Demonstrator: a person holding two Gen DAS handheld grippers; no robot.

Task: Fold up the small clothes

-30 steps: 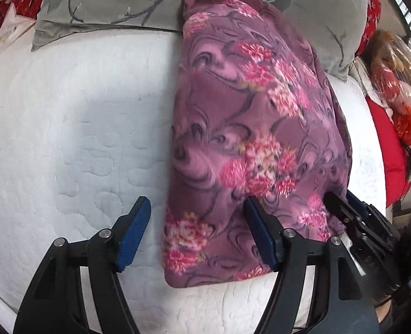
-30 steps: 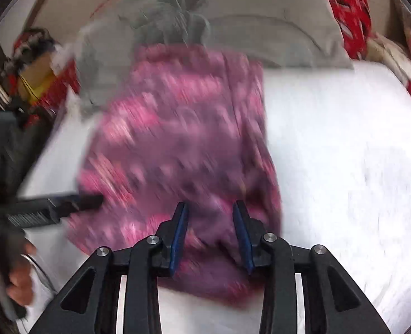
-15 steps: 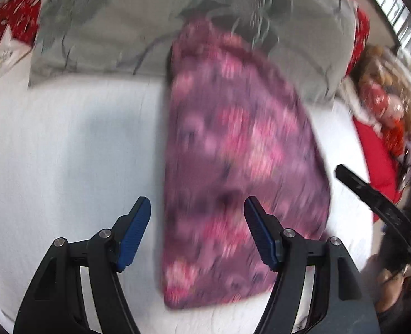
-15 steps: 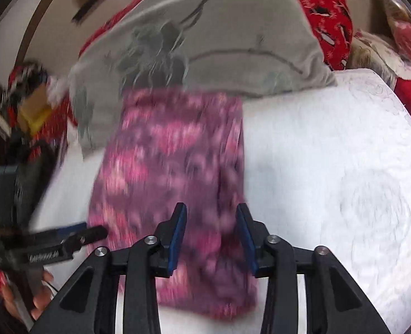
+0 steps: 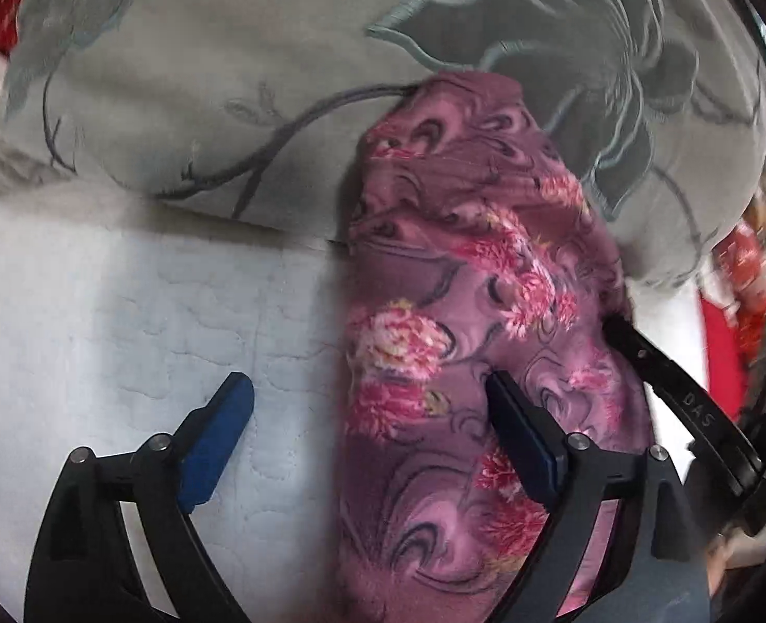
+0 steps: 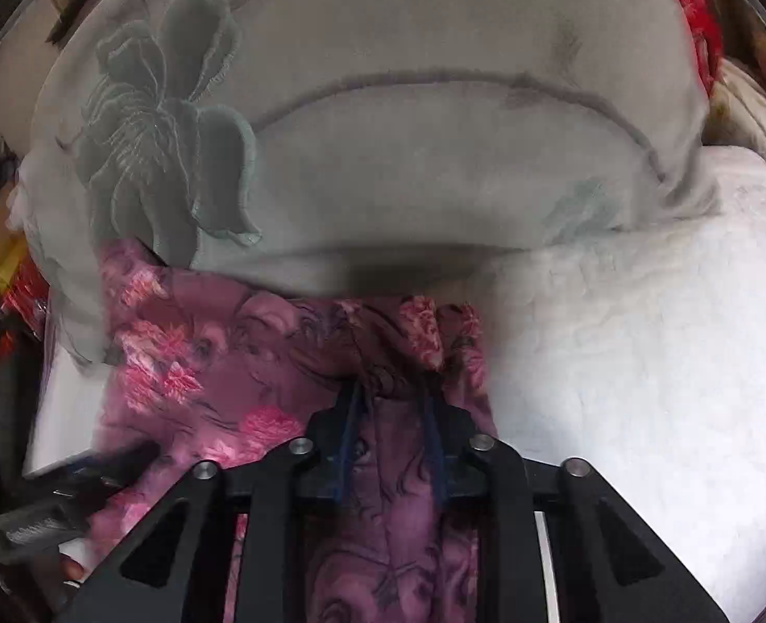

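A purple garment with pink flowers (image 5: pixel 466 342) lies folded lengthwise on the white quilted bed (image 5: pixel 123 311), its far end against a grey pillow (image 5: pixel 279 78). My left gripper (image 5: pixel 367 410) is open; its right finger rests over the garment, its left finger over bare mattress. My right gripper (image 6: pixel 391 405) has its jaws close together on a bunched fold of the garment (image 6: pixel 217 358) at its far right edge, just below the pillow (image 6: pixel 409 130). The right gripper's finger also shows in the left wrist view (image 5: pixel 684 405).
Red fabric and stuffed items (image 5: pixel 746 270) lie at the bed's right side. The white mattress (image 6: pixel 642 353) extends to the right of the garment. The left gripper's tip (image 6: pixel 71 488) shows at the left edge of the right wrist view.
Both grippers have moved forward toward the pillow end of the garment. My right gripper has narrowed and now pinches a bunched fold of the cloth.
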